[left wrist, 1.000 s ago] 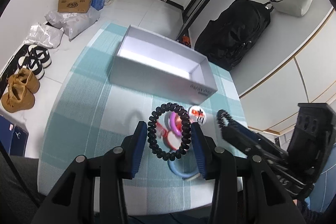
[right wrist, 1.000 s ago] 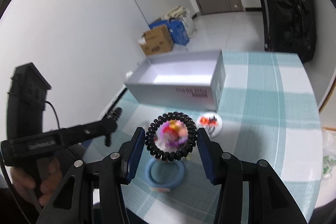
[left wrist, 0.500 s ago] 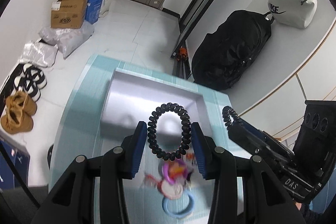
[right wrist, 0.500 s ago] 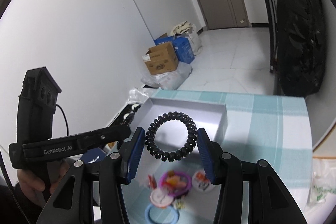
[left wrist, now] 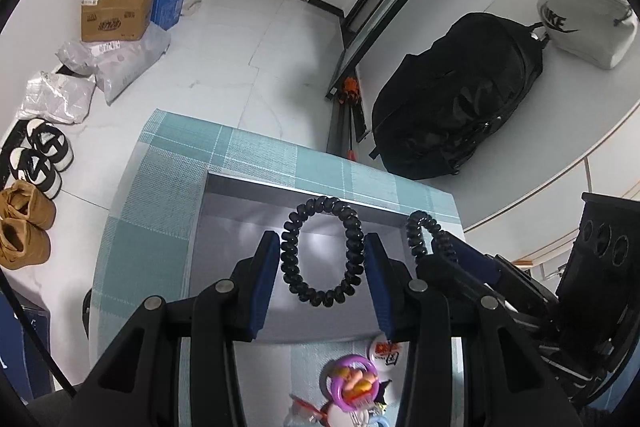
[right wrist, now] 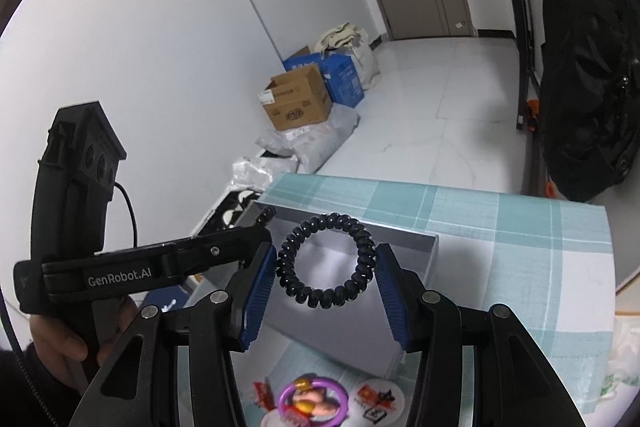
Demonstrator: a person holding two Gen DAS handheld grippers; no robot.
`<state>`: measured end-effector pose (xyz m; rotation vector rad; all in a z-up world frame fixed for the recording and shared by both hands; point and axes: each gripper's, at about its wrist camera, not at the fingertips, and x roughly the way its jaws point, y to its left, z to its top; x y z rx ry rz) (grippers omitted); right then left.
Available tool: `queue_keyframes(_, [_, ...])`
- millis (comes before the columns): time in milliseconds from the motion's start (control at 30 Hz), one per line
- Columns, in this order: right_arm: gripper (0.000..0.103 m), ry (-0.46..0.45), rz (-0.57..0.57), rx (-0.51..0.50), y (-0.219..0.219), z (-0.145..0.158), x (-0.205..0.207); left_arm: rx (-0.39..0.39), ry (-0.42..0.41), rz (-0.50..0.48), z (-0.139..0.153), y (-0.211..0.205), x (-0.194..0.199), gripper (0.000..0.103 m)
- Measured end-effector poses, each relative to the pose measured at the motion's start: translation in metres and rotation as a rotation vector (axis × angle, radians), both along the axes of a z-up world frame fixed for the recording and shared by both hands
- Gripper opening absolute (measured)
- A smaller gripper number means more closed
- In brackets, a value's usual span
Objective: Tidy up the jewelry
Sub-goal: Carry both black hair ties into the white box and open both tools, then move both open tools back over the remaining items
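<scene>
My left gripper is shut on a black spiral hair tie and holds it over the open grey box. My right gripper is shut on a second black spiral hair tie, also above the grey box. The right gripper's hair tie shows at the right of the left wrist view. A purple ring toy and a round badge lie on the teal checked tablecloth in front of the box; they also show in the right wrist view.
The left gripper body is close on the left in the right wrist view. On the floor beyond the table are cardboard boxes, plastic bags, shoes and a black backpack. A white bag hangs at right.
Both grippers have risen and moved forward with their hair ties, from above the pile of trinkets to above the grey box. The trinkets now lie near the bottom edge of both views.
</scene>
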<state>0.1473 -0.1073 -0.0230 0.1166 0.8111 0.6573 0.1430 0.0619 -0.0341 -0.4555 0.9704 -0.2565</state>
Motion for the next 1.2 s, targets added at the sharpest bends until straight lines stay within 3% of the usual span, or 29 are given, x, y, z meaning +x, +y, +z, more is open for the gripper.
queue_keyframes(400, [0.052, 0.015, 0.029, -0.077, 0.018, -0.015, 0.015, -0.092, 0.061, -0.025, -0.012, -0.001, 0.022, 0.037])
queue_keyframes(533, [0.062, 0.009, 0.052, -0.124, 0.023, -0.019, 0.015, -0.144, 0.075, -0.048, -0.013, 0.001, 0.026, 0.041])
queue_keyframes(633, [0.078, -0.043, 0.061, -0.145, 0.024, -0.015, 0.007, -0.167, 0.063, -0.056, -0.011, 0.002, 0.023, 0.047])
queue_keyframes(667, [0.078, -0.066, 0.061, -0.145, 0.022, -0.012, 0.003, -0.165, 0.046, -0.049, -0.008, 0.002, 0.021, 0.051])
queue_keyframes(733, [0.08, -0.093, 0.067, -0.141, 0.018, -0.008, -0.004, -0.166, 0.012, -0.043, -0.003, 0.004, 0.017, 0.07])
queue_keyframes(800, [0.082, -0.105, 0.057, -0.145, 0.012, -0.005, -0.011, -0.179, -0.018, -0.039, 0.003, 0.007, 0.012, 0.076])
queue_keyframes(1067, [0.085, -0.123, 0.002, -0.131, -0.012, 0.005, -0.034, -0.051, -0.085, 0.019, 0.016, 0.01, -0.014, 0.076])
queue_keyframes(1200, [0.094, -0.134, -0.034, -0.1, -0.023, 0.013, -0.045, 0.016, -0.135, 0.043, 0.022, 0.008, -0.031, 0.076])
